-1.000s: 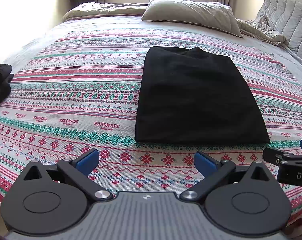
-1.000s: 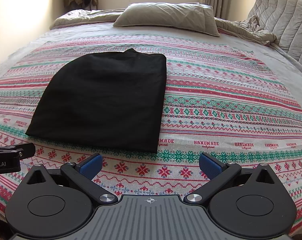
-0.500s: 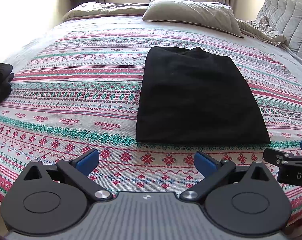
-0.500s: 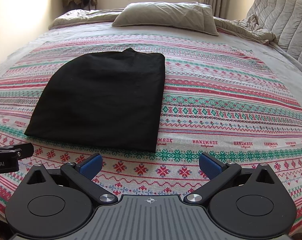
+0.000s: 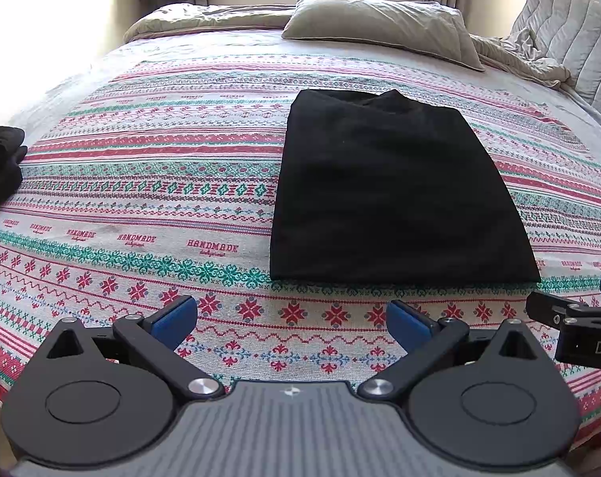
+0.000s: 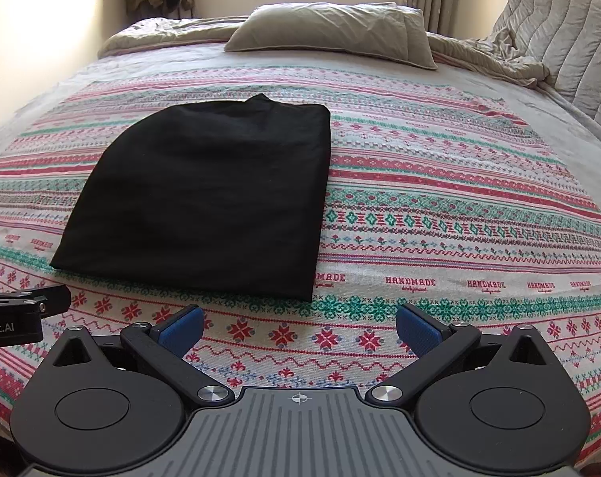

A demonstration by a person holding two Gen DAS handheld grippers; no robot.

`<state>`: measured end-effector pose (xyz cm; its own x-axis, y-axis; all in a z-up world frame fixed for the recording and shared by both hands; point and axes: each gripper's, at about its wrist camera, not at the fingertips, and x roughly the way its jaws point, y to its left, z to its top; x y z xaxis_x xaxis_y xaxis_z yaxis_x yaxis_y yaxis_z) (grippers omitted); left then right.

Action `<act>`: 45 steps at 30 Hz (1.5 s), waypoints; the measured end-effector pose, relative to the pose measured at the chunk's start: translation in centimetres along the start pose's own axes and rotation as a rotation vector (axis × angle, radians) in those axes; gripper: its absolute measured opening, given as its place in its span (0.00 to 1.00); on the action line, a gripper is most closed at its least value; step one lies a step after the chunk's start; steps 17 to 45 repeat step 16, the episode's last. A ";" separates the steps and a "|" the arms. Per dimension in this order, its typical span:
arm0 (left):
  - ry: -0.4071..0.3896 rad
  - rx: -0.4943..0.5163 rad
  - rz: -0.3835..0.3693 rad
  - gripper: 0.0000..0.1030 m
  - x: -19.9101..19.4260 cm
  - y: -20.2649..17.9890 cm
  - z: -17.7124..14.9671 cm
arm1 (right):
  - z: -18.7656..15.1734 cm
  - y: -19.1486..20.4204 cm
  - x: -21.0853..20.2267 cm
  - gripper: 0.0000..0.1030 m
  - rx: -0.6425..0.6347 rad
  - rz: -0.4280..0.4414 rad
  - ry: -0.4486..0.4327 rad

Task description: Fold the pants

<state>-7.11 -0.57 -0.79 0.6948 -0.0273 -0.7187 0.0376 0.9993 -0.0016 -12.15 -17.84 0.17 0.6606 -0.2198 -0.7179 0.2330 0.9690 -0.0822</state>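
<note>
The black pants (image 5: pixel 391 194) lie folded into a flat rectangle on the patterned bedspread (image 5: pixel 141 198); they also show in the right wrist view (image 6: pixel 209 198). My left gripper (image 5: pixel 292 318) is open and empty, just short of the pants' near edge. My right gripper (image 6: pixel 298 324) is open and empty, near the pants' near right corner. Each gripper's side shows at the other view's edge.
A dark garment (image 5: pixel 0 163) lies at the bed's left edge. A grey pillow (image 5: pixel 383 28) and rumpled bedding (image 6: pixel 495 59) lie at the far end. A quilted cushion (image 6: pixel 566 39) stands at the right. The bed's near edge is just under the grippers.
Both views have shifted only slightly; the pants sit marginally higher in the right wrist view. Both grippers stay open and empty.
</note>
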 end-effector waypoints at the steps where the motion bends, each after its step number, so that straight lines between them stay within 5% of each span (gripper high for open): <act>1: 0.000 0.000 -0.001 1.00 0.0 0.0 0.0 | 0.0 0.0 0.0 1.00 0.001 0.000 0.001; 45: 0.011 0.006 -0.006 1.00 0.0 0.0 0.0 | -0.1 0.0 0.1 1.00 -0.002 0.002 0.003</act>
